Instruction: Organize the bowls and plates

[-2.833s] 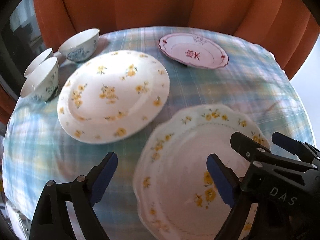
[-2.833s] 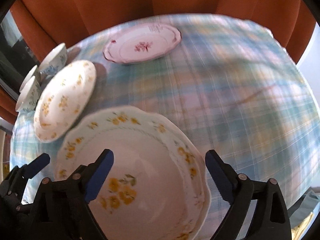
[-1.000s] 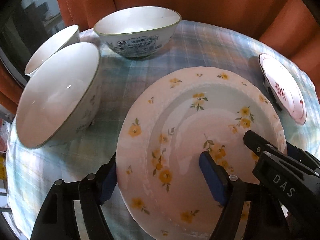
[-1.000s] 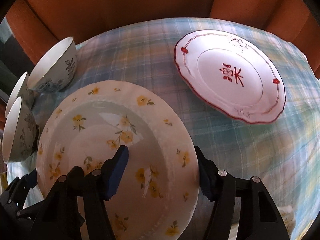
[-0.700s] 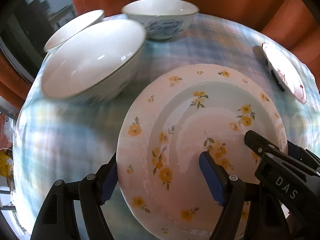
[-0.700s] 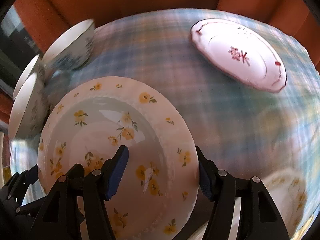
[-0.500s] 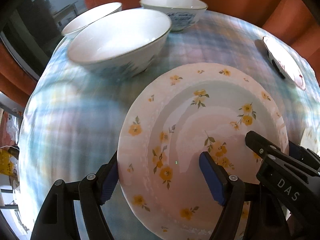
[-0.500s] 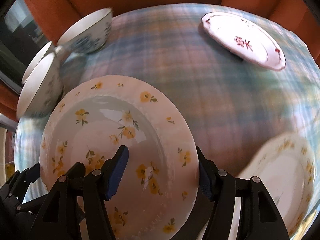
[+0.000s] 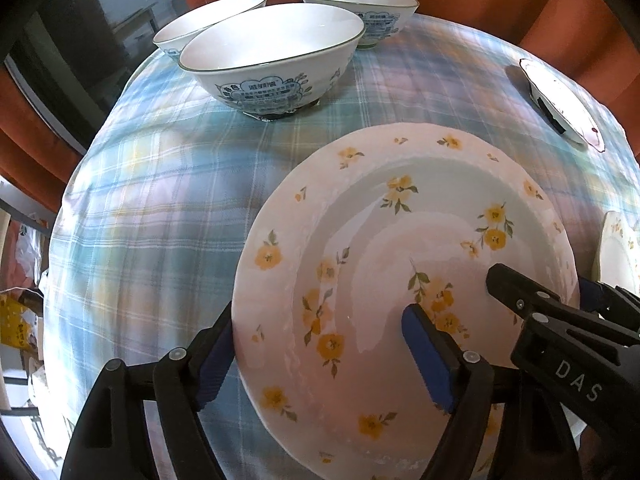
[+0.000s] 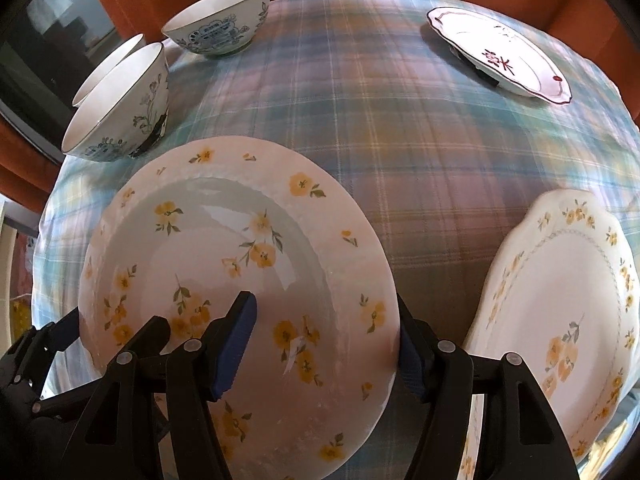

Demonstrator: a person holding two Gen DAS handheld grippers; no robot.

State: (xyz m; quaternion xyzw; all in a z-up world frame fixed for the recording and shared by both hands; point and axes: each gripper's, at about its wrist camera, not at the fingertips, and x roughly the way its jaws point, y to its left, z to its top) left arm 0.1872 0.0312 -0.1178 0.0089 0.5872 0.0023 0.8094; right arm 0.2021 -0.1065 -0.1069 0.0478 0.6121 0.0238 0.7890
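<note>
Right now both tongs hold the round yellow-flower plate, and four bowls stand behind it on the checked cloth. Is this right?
Not quite: three bowls, not four, as the left wrist view shows. Both tongs, left and right, do hold the round yellow-flower plate over the checked cloth.

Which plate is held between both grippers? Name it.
The round yellow-flowered plate, with the left gripper and right gripper at opposite rims. The scalloped yellow plate and red-trimmed plate lie apart on the cloth.

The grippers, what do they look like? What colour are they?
Both are black plastic claws with two fingers. The left gripper and the right gripper have bright blue pads on the insides of their fingers and small silver rivets along the arms. White letters on the right gripper's side spell DAS. No cables or sleeves show.
</note>
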